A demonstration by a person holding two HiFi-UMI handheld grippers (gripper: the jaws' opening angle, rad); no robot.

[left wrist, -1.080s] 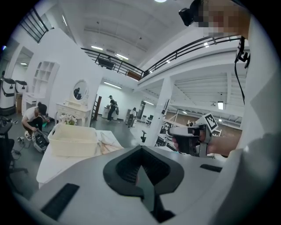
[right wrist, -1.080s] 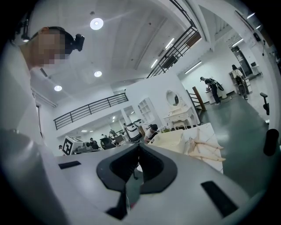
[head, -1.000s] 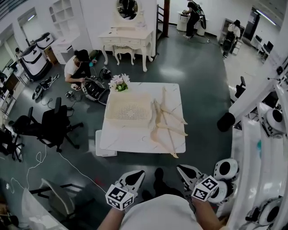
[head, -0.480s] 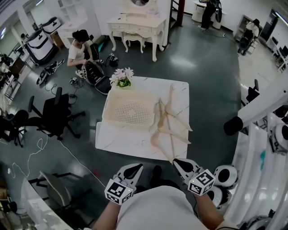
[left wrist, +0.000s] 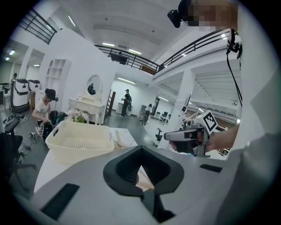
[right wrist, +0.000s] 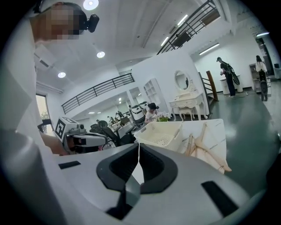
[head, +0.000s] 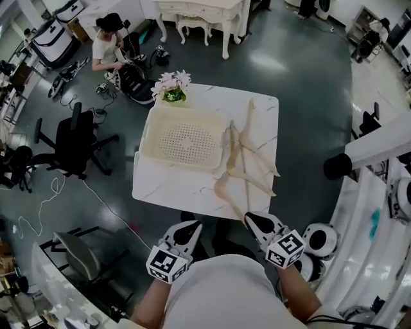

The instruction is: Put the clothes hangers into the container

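Several pale wooden hangers (head: 247, 160) lie crossed in a heap on the right half of the white marble table (head: 173, 189). Left of them stands a cream perforated basket (head: 186, 144), with nothing in it. Both grippers hover just short of the table's near edge. My left gripper (head: 186, 230) is shut and holds nothing, below the table's middle. My right gripper (head: 255, 222) is shut too, close to the nearest hanger's tip. The left gripper view shows the basket (left wrist: 79, 140) ahead, the right gripper view the basket (right wrist: 160, 134) and the hangers (right wrist: 204, 145).
A flower pot (head: 172, 87) stands at the table's far left corner. A black office chair (head: 74, 151) stands left of the table. A person (head: 106, 45) crouches beyond it near a white dressing table (head: 205, 9). White robot parts (head: 321, 241) crowd the right side.
Both grippers have moved forward to the table's near edge, still shut. The table, basket and hangers now lie closer and lower in the head view.
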